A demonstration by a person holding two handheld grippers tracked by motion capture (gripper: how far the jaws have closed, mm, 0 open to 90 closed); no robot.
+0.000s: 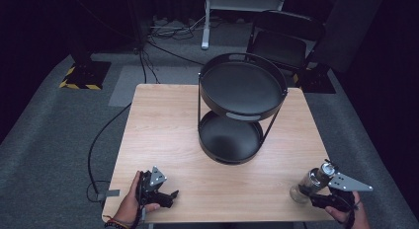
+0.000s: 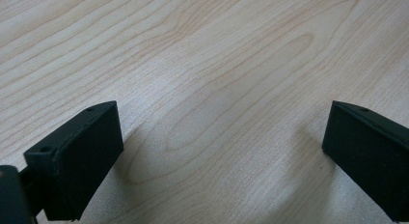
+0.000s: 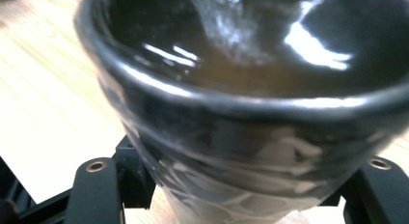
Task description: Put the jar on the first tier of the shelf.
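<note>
A clear glass jar (image 1: 310,181) leans at the table's front right corner, its lower end close to the wood. My right gripper (image 1: 307,192) is shut on it. In the right gripper view the jar (image 3: 251,113) looms very close, and the two black jaws press its sides low down around my right gripper (image 3: 236,197). At the front left, my left gripper (image 1: 170,195) rests low over the table in a hand. Its jaws stand wide apart over bare wood, with nothing between them at my left gripper (image 2: 224,132).
A black two-tier round tray stand (image 1: 242,58) stands at the middle back of the wooden table (image 1: 163,130), with its lower tier (image 1: 230,140) nearer me. Behind the table is a dark chair (image 1: 286,41). A cable (image 1: 99,140) trails on the floor at the left.
</note>
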